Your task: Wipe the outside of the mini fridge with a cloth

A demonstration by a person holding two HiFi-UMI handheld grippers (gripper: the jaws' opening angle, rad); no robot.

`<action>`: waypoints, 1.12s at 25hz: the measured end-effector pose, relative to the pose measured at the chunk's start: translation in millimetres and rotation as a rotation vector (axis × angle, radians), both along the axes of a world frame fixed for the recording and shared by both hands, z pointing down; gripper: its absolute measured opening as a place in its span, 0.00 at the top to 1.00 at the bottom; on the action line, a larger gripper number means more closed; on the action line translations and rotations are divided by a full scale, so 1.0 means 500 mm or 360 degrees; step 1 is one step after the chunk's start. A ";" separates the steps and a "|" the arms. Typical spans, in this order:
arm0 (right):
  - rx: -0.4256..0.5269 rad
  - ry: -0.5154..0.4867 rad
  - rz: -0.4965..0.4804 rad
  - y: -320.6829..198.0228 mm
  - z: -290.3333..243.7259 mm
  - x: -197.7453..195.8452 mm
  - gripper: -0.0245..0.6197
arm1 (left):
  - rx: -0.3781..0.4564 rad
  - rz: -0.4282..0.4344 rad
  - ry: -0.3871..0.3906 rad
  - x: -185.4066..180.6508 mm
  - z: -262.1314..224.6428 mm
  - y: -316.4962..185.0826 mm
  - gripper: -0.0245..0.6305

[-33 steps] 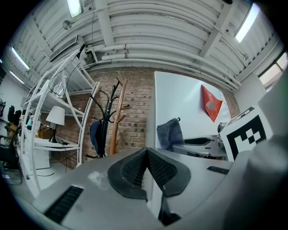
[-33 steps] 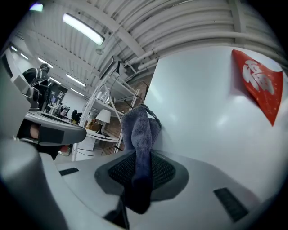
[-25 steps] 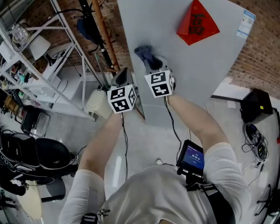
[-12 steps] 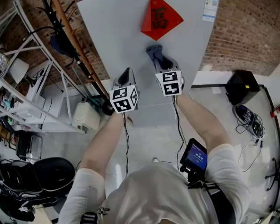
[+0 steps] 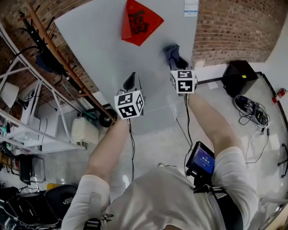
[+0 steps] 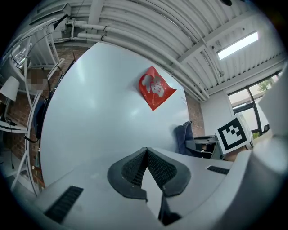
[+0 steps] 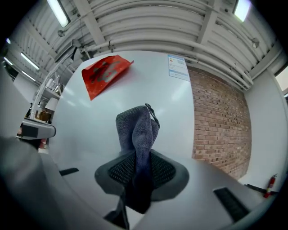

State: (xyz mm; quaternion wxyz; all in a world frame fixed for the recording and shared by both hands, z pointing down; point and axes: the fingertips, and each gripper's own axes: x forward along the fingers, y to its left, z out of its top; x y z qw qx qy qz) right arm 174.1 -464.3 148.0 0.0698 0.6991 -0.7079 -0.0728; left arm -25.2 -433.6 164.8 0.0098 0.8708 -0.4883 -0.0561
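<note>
Facing the pale grey wall of the mini fridge (image 5: 99, 49), with a metal rack (image 5: 27, 130) and a white jug (image 5: 84, 131) off to the left on the floor (image 5: 153, 139). Holding the left tool (image 5: 131, 78) up close to the fridge's lower part, below a red diamond-shaped sticker (image 5: 140, 22). Showing its jaws pressed fully together in the left gripper view, gripping nothing. Holding the right tool (image 5: 179, 64) higher and further right, its jaws clamping down on a grey-blue cloth (image 5: 171, 52). Letting the folded cloth stick up past the pads toward the fridge's wall, near its right edge; not telling whether touching or just off it. Showing a white label (image 5: 191, 7) at the fridge's upper right corner, then a brick wall (image 5: 225, 31), and a black box (image 5: 238, 76) sitting on the floor further right.
</note>
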 end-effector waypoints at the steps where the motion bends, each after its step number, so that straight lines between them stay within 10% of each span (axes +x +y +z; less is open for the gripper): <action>1: -0.0002 -0.0004 0.0025 -0.001 0.001 0.017 0.83 | -0.0001 0.0011 0.0000 0.007 0.001 0.000 0.96; 21: 0.0014 0.0027 0.0097 -0.009 0.001 0.097 0.83 | -0.0009 -0.0017 -0.0001 0.011 0.025 -0.012 0.96; 28: 0.0001 0.0119 -0.0099 0.026 0.038 -0.085 0.83 | -0.0053 -0.0106 0.0002 -0.105 0.058 0.015 0.96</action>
